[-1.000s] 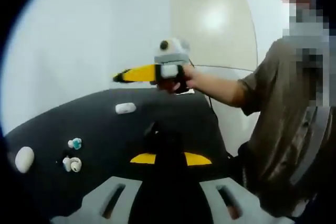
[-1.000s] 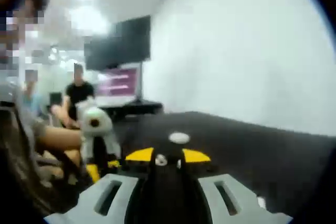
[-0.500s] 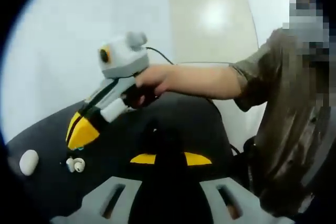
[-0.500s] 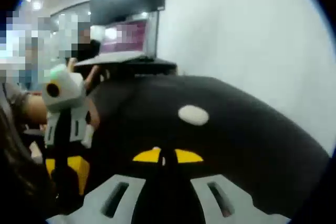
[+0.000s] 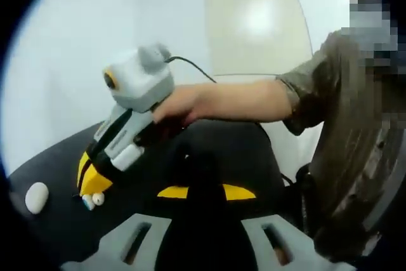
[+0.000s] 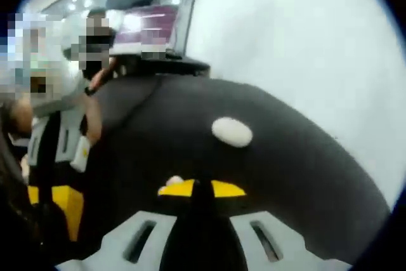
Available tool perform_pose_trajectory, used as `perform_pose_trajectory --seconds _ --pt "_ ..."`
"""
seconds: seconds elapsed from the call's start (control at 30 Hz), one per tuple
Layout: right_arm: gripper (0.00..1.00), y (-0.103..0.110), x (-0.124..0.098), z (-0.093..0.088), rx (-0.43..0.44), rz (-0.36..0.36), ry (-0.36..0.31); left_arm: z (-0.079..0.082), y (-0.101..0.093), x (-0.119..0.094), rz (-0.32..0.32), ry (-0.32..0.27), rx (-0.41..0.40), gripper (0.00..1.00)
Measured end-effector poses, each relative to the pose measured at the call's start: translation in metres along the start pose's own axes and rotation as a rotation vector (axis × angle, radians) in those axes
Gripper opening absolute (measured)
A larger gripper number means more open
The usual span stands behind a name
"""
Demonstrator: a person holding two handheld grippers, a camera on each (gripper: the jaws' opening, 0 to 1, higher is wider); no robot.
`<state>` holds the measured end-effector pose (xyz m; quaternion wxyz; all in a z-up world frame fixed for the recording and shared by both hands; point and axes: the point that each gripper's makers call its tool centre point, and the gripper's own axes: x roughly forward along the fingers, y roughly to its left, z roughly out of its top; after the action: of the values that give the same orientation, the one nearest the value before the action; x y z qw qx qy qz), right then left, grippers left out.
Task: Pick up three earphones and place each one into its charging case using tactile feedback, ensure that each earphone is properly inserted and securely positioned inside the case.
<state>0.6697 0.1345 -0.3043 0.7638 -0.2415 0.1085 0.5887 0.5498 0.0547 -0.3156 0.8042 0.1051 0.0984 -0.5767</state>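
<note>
In the left gripper view, a white earphone [image 5: 99, 198] and one with a teal tip [image 5: 85, 202] lie on the black table [image 5: 57, 220]. A white oval case [image 5: 36, 197] rests to their left. My right gripper [image 5: 91, 181], held in a hand, points down with its yellow tips just above the earphones. In the right gripper view its jaws [image 6: 195, 188] meet, and a small white earphone [image 6: 174, 181] peeks from behind the left tip. Another white case [image 6: 232, 131] lies farther off. My left gripper [image 5: 205, 191] shows yellow tips apart with a dark shape between them.
A person's arm [image 5: 247, 99] and torso [image 5: 355, 138] take up the right of the left gripper view. The left gripper's grey and yellow body [image 6: 60, 176] stands at the left of the right gripper view. A screen [image 6: 152, 23] and people are at the back.
The right gripper swung from level in the air down towards the table, and its tips now sit just over the earphones. The left gripper stayed about where it was.
</note>
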Motion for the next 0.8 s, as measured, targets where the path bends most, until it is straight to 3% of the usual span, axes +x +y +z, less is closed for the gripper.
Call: perform_pose_trajectory --seconds 0.1,0.17,0.27,0.3,0.53,0.7,0.8 --pt "0.09 -0.010 -0.016 0.025 0.055 -0.017 -0.107 0.000 0.000 0.000 -0.001 0.001 -0.002 0.15" --pt "0.09 -0.004 -0.038 0.047 0.141 0.014 -0.215 0.000 -0.001 0.000 0.000 0.002 0.004 0.14" --pt "0.09 0.019 -0.073 0.069 0.291 0.148 -0.373 0.000 -0.003 0.000 0.000 0.002 0.009 0.14" --pt "0.09 0.025 -0.082 0.069 0.314 0.178 -0.387 0.000 -0.005 0.000 -0.001 0.002 0.009 0.14" --pt "0.09 0.035 -0.124 0.052 0.383 0.219 -0.336 0.000 -0.007 0.000 -0.005 0.005 -0.020 0.14" --pt "0.09 0.063 -0.146 0.038 0.348 0.334 -0.250 0.000 -0.009 0.000 -0.012 0.008 -0.044 0.14" --pt "0.09 0.077 -0.150 0.028 0.285 0.376 -0.165 0.001 -0.010 0.000 -0.017 0.009 -0.065 0.14"
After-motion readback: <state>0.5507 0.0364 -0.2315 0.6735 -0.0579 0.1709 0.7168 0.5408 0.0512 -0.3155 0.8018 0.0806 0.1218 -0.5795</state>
